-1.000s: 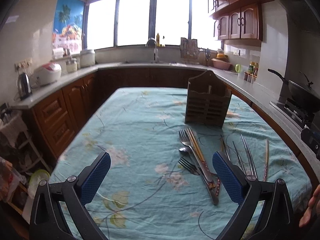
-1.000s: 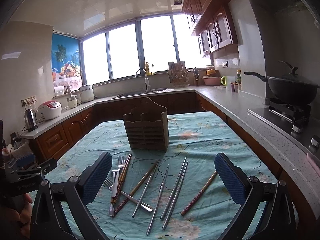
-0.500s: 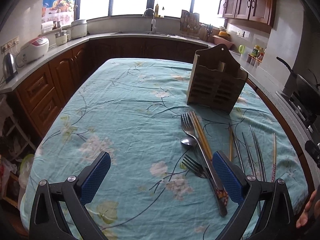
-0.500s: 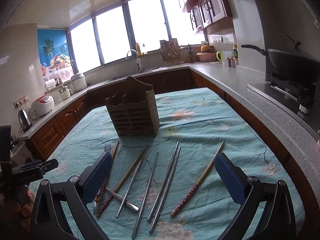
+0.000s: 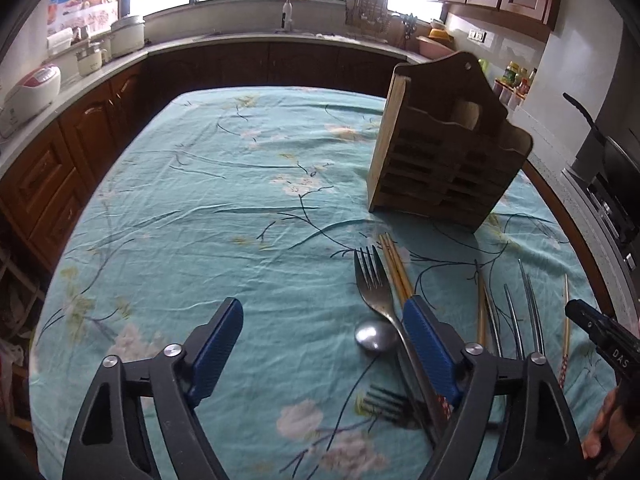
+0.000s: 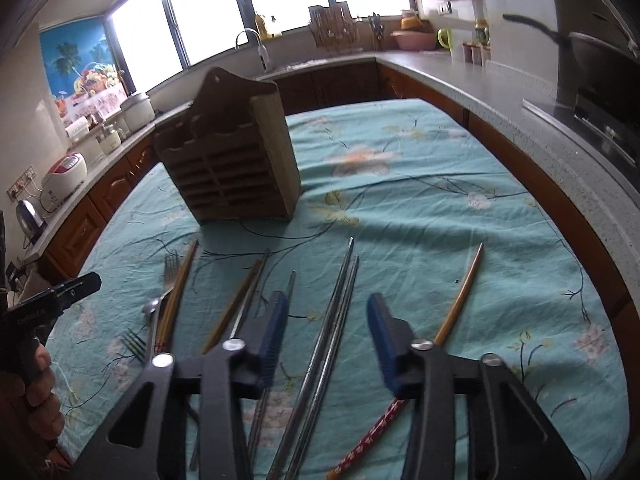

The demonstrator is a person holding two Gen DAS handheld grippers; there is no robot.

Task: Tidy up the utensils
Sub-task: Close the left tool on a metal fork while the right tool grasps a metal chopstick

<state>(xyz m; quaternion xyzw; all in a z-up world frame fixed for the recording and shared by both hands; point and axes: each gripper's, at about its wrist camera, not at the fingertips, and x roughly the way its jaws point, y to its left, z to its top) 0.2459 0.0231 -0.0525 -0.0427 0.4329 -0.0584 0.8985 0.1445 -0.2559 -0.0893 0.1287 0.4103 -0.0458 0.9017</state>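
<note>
A wooden utensil holder (image 5: 448,148) (image 6: 232,160) stands on the teal flowered tablecloth (image 5: 240,200). In front of it lie forks (image 5: 374,284), a spoon (image 5: 374,336), wooden chopsticks (image 5: 394,264) and metal chopsticks (image 6: 336,312). My left gripper (image 5: 324,340) is open and empty, low over the cloth, its right finger beside the fork and spoon. My right gripper (image 6: 328,336) is open, and a pair of metal chopsticks lies between its fingers. A red-patterned wooden chopstick (image 6: 456,300) lies to the right.
Kitchen counters with dark wood cabinets (image 5: 48,184) surround the table. A rice cooker (image 5: 32,92) and kettle (image 6: 28,216) stand on the left counter. A wok (image 6: 600,60) sits on the stove at right. A sink tap (image 5: 286,4) is at the back.
Both grippers have dropped lower and moved forward toward the utensils. The right gripper's fingers have narrowed and now straddle the metal chopsticks. The left one now sits beside the fork and spoon.
</note>
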